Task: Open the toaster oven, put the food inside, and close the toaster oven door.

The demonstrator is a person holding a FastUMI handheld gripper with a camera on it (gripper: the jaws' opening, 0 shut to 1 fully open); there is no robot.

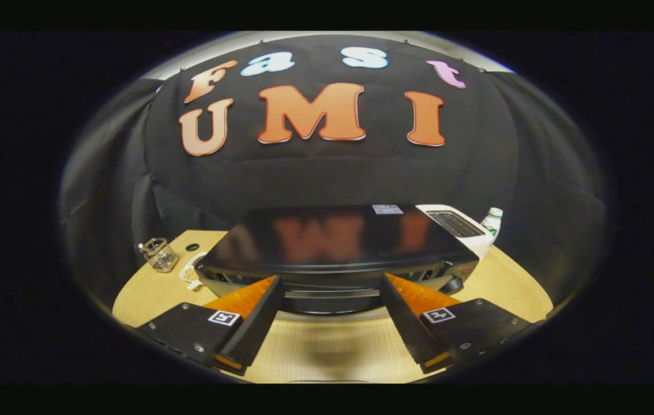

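tongs (pixel 331 288) gaping wide, gripping nothing | toaster oven (pixel 338 248) sitting mid-frame on worktop (pixel 327 346), door handle (pixel 333 300) lying between fingertips | risk: closing too high, pads slipping off handle, shoving oven back

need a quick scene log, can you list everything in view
toaster oven: 1, black with glossy top, on the table just ahead of the fingers, door shut
table: 1, light wood, under everything
glass jar: 1, clear, left of the oven
plate: 1, white, at the oven's left front corner, contents unclear
toaster: 1, white, behind the oven's right side
bottle: 1, clear with white cap, right of the toaster
gripper: 1, fingers open, empty, tips close to the oven front
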